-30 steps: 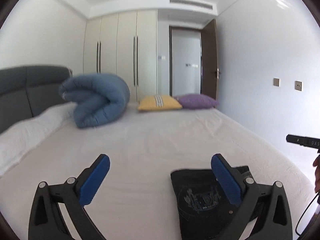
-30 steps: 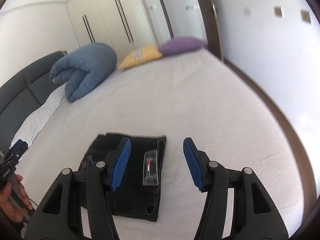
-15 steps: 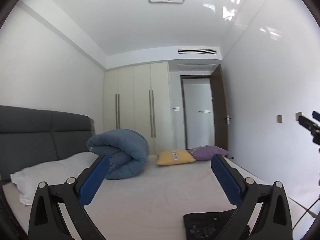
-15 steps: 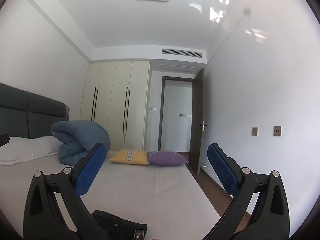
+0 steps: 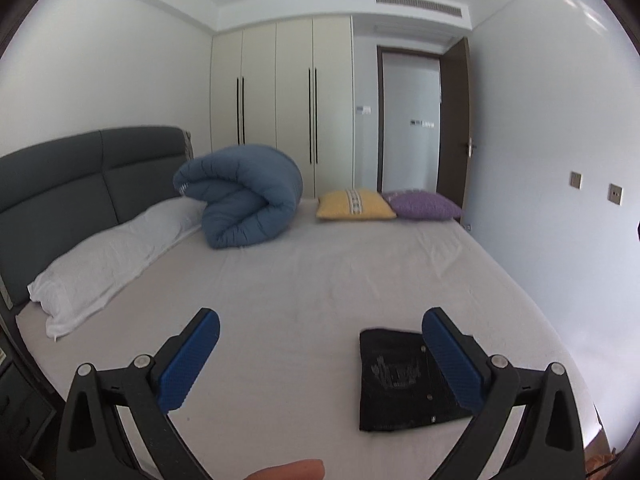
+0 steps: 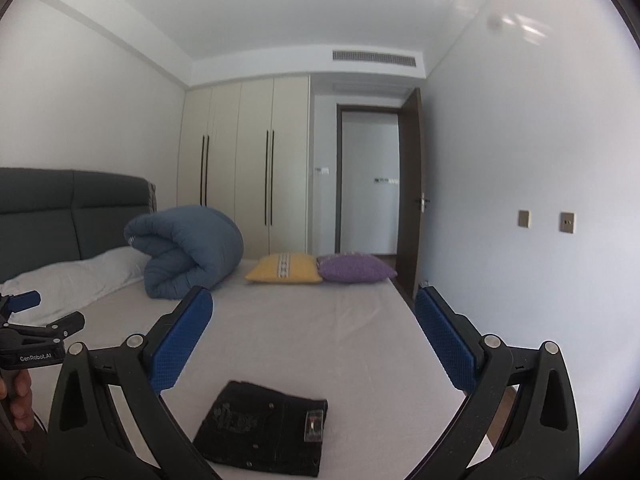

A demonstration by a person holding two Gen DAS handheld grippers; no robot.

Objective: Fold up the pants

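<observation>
We see the left tool (image 5: 320,356) as two black angular arms with triangular cut-outs, each tipped by a blue pad (image 5: 188,364) of fine cross-hatched texture and fixed with round silver screws. The right tool (image 6: 314,338) has the same build — black frame, blue textured pads (image 6: 182,338), silver screws. At the left edge of the right wrist view the other tool's body bears white "GenRobot.AI" lettering, gripped by a bare-skinned hand (image 6: 18,400). A fingertip (image 5: 288,471) shows at the bottom of the left view.

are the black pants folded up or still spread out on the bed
Folded. The black pants lie as one compact rectangle on the bed, back pocket up, no legs trailing out; both grippers are open and clear of them.
</observation>
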